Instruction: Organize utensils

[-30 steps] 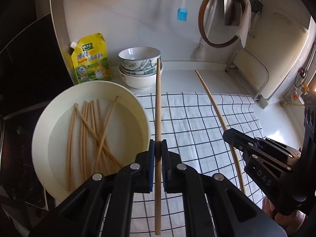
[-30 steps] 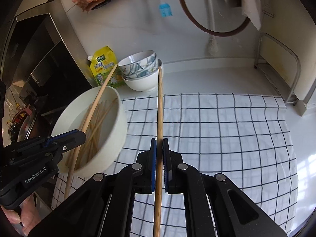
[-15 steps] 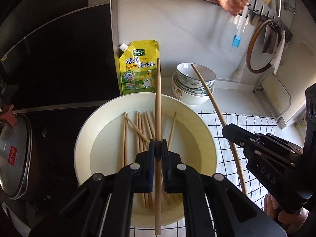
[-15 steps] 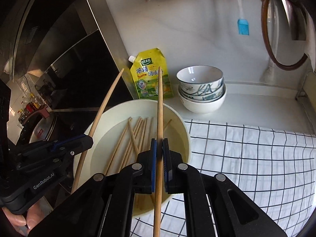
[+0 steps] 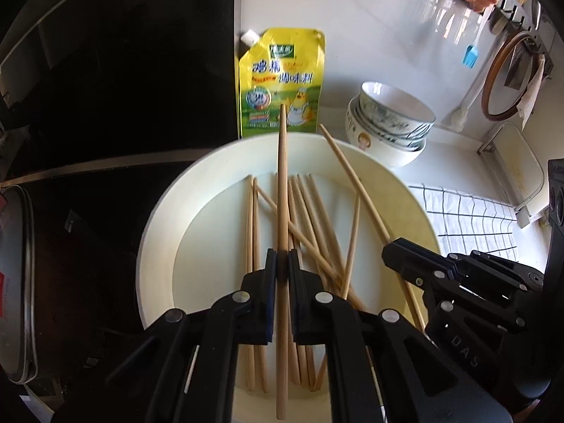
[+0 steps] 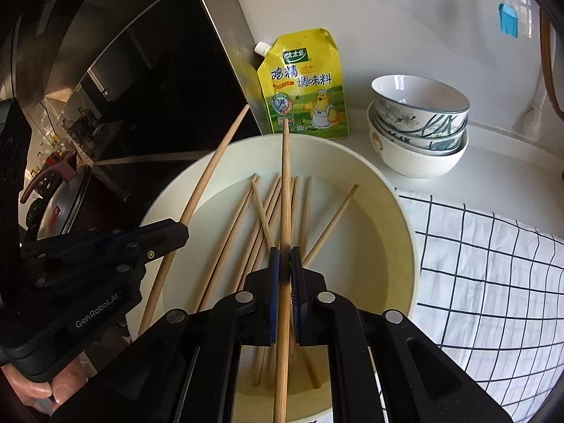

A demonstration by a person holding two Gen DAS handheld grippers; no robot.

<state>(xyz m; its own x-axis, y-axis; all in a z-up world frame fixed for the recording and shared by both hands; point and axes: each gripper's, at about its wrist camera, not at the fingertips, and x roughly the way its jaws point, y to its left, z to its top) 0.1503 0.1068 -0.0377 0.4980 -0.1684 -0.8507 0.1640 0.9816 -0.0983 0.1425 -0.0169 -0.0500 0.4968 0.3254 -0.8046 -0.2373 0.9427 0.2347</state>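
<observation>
Above the cream basin (image 5: pixel 158 232) on the worktop, left hand-held gripper (image 5: pixel 282 264) and right hand-held gripper (image 6: pixel 284 264) each clenched on one chopstick (image 5: pixel 282 190), (image 6: pixel 286 190), pinched near mid-length. Held pointing down over loose chopsticks (image 6: pixel 261 218) in the basin, presumably for dropping with the rest; seasoning pouch (image 6: pixel 305 84) and stacked bowls (image 6: pixel 419 123) standing just behind

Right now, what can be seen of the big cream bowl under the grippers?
The cream bowl is wide, round and shallow with a smooth, thick rim, plastic or ceramic by its look. It stands upright on the counter beside the checked cloth, in front of the yellow seasoning pouch. A loose pile of wooden chopsticks lies crossed on its floor. Neither gripper visibly touches it.
</observation>
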